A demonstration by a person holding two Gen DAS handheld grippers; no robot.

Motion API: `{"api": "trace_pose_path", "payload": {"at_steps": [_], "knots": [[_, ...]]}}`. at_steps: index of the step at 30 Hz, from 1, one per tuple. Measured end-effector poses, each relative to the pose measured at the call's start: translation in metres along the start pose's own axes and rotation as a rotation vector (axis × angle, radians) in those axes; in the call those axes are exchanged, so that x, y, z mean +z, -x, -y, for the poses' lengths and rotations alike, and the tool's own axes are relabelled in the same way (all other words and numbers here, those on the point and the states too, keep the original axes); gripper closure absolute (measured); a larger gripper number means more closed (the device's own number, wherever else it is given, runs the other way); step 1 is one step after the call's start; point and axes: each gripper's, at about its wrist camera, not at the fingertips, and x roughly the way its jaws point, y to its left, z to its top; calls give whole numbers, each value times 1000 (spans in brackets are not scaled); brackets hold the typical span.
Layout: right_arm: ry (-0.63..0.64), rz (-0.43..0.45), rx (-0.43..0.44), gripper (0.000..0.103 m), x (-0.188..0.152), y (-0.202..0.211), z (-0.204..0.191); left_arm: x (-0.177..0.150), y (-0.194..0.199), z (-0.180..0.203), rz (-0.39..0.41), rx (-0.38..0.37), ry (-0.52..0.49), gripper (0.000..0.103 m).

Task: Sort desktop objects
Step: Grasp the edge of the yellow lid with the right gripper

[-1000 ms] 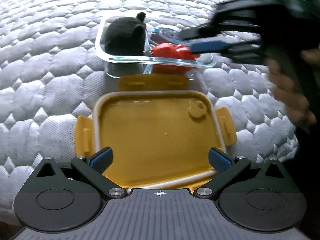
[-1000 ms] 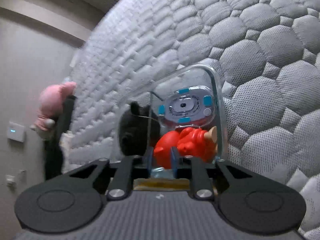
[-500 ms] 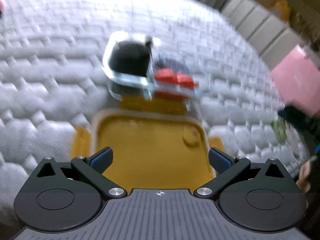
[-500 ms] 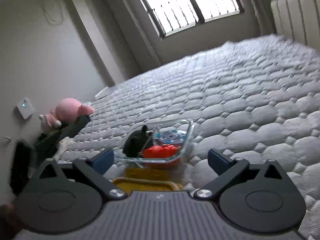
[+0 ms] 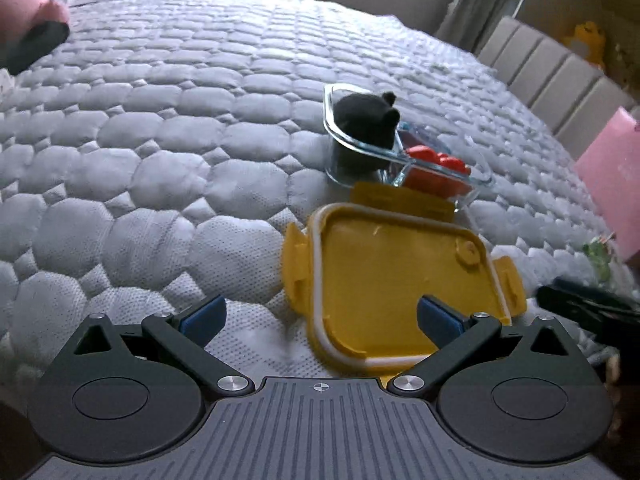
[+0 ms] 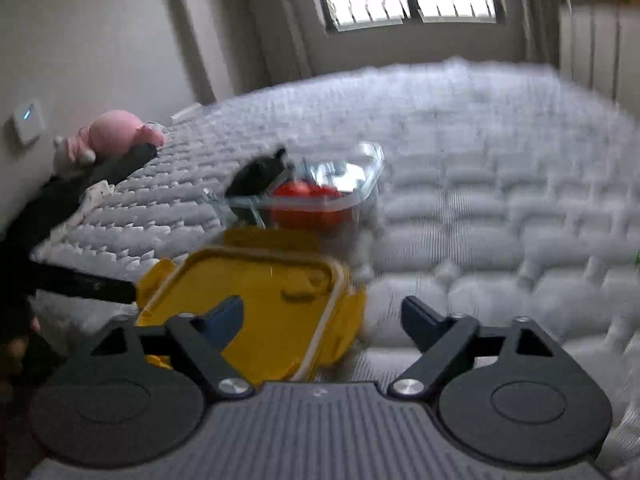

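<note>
Both tools open, nothing held — your left tool [image 5: 318, 314] hangs over the near edge of the yellow lid [image 5: 400, 280], your right tool [image 6: 322, 318], jaws just narrowed from wider, straddles the lid's right corner. Lid lies rim-up on the bed [image 5: 160, 160]; probably the next step is closing the box, so pinch a side tab, lift level. Just beyond, touching the lid's far tab, the glass container [image 5: 404, 156] holds the black plush [image 5: 366, 120] and red toy [image 5: 440, 160]. Mattress left and beyond is free — swing there.

The lid [image 5: 396, 280] lies before the container [image 5: 400, 152] on the mattress [image 5: 160, 140].
</note>
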Motion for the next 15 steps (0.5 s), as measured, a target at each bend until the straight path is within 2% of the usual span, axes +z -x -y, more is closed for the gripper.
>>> {"api": "trace_pose_path", "payload": {"at_steps": [1,2,4,5,6,9,13,15], "knots": [[-45,-36,1,39,1,-7,6,-1,3,1,16,-3,-15,0],[-87,-71,7,45,3,-15,11,-3,7,7,33,4,-53,0],[-165,-127,19,65,4,-30,20,-6,14,24,68,21,-147,0],[-197,-137,27,68,4,-36,23,-8,18,31,82,28,-196,0],[-222,-141,43,79,4,-40,24,-11,20,41,96,44,-261,0],[-256,-117,64,93,8,-37,21,-23,26,73,136,106,-464,0],[-239,-63,129,92,23,-16,9,-44,31,104,227,247,-717,0],[-216,-51,137,91,34,-8,-1,-50,33,112,248,284,-787,0]]}}
